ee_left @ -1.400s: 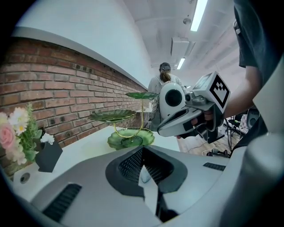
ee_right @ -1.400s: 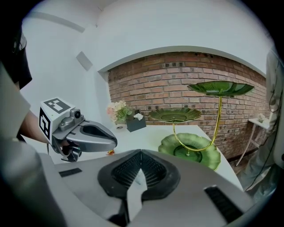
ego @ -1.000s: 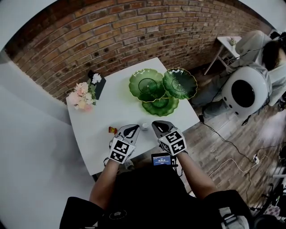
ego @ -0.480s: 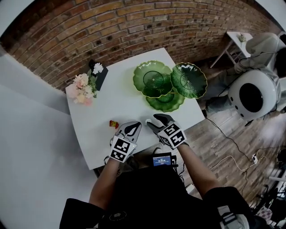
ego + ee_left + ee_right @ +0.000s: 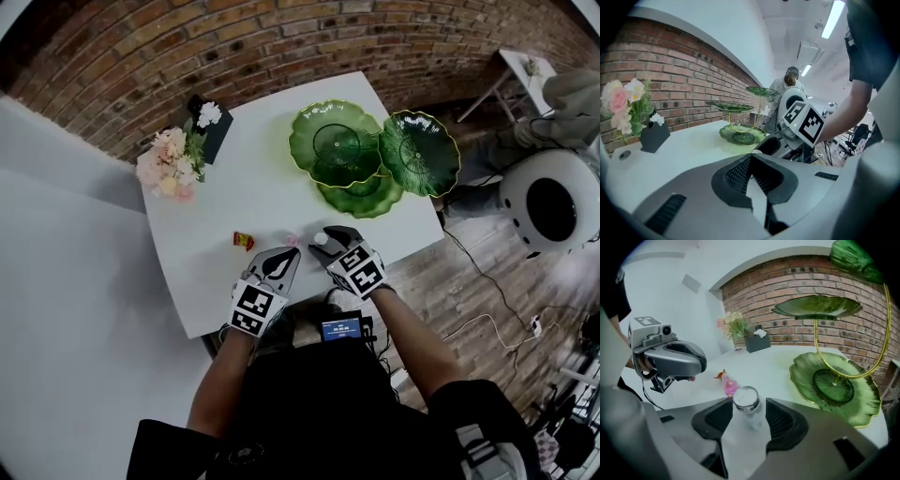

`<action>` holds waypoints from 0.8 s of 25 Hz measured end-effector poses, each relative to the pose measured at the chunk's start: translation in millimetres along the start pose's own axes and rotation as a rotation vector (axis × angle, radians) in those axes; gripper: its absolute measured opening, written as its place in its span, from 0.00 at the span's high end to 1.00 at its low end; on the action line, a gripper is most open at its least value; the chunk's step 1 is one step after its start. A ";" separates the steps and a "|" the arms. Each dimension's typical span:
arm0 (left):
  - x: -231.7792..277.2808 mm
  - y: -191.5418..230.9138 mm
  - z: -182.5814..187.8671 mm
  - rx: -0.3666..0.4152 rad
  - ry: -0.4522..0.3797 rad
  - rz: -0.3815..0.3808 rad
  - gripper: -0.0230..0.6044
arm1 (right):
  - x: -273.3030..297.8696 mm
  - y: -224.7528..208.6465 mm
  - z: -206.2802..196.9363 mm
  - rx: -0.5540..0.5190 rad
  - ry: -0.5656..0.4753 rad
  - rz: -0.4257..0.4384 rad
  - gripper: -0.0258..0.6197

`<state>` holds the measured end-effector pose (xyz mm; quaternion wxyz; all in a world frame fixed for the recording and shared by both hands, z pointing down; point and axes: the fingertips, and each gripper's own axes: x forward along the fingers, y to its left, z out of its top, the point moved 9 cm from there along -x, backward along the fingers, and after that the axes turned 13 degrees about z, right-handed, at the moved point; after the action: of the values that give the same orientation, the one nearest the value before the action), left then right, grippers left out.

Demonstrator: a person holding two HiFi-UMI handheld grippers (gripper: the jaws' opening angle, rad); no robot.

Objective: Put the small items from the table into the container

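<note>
Both forearms (image 5: 222,373) reach forward side by side, grippers angled down: the left gripper (image 5: 292,252) has its fingers (image 5: 736,176) pressed together, while the right gripper (image 5: 323,240) has its fingers (image 5: 785,420) opening, a small jar (image 5: 746,400) ungripped between them.

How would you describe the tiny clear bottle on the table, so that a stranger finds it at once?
On the white table, look near the front edge, where the right gripper is opening its jaws on either side of a small clear bottle. Unlike the pink wrapped sweet beside it and the red-and-yellow packet further left, it is transparent with a round pale lid.
</note>
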<state>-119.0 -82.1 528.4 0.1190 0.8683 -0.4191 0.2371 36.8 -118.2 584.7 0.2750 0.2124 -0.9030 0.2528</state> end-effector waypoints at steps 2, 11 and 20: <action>-0.9 1.1 -4.1 -0.015 0.012 0.003 0.95 | 1.4 0.1 -2.2 0.006 0.007 -0.002 0.61; -1.7 -2.5 -10.1 0.008 0.020 -0.004 0.95 | -0.2 1.0 -6.9 -0.021 0.041 -0.019 0.68; 0.0 -4.5 2.1 0.032 -0.005 -0.009 0.95 | -28.9 3.7 4.0 -0.018 -0.039 -0.067 0.68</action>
<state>-114.8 -80.2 526.5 0.1050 0.8726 -0.4117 0.2410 55.2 -110.5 563.1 0.2678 0.2446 -0.9028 0.2311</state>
